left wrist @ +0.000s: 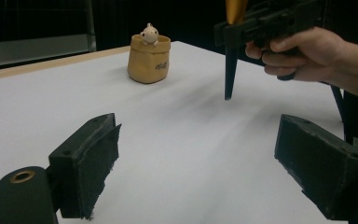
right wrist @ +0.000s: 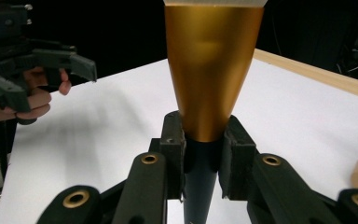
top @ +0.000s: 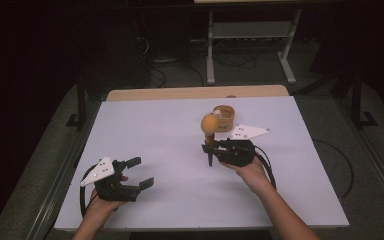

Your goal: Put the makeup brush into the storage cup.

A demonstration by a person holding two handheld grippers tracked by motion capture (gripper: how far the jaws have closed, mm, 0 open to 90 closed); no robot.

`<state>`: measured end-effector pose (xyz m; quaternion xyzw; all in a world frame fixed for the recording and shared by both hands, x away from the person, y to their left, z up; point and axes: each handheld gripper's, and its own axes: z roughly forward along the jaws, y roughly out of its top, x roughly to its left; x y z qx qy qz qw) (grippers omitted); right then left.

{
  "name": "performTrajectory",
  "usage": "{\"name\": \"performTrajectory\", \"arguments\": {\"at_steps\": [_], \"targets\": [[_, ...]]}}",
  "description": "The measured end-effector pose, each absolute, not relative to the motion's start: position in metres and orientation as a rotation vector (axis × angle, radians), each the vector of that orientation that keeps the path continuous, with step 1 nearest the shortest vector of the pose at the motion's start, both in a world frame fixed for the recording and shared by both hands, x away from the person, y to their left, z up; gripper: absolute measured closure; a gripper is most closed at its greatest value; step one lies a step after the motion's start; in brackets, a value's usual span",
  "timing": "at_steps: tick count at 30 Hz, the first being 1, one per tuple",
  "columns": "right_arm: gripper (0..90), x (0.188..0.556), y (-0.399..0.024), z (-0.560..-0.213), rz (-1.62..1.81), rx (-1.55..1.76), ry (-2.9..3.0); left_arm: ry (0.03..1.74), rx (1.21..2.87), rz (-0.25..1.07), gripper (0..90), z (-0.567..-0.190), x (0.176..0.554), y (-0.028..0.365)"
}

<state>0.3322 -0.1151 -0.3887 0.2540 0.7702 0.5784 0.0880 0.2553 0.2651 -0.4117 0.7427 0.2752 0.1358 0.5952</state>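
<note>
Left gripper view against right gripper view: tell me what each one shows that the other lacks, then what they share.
Left gripper view alone: the tan pot with a small pale figure peeking from it, standing on the white table, and the left gripper with its own jaws spread wide, nothing between them.

Right gripper view alone: the right gripper up close, its jaws clamped on the gold-and-black cone where gold meets black.

Both: the white table with its wooden far edge, the cone, and the other hand's gripper farther off.
</note>
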Motion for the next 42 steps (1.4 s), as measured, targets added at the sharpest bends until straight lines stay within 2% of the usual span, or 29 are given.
{"name": "performTrajectory", "arguments": {"at_steps": [31,42], "targets": [[73.3,0.36,-0.141,-0.385,1.63,0.925,2.158,0.635,1.709,0.314,13.1,-0.414,0.256,0.267],[73.4,0.369,-0.153,-0.374,1.606,0.973,2.096,0.638,1.7,0.309,13.1,-0.414,0.256,0.266]]}}
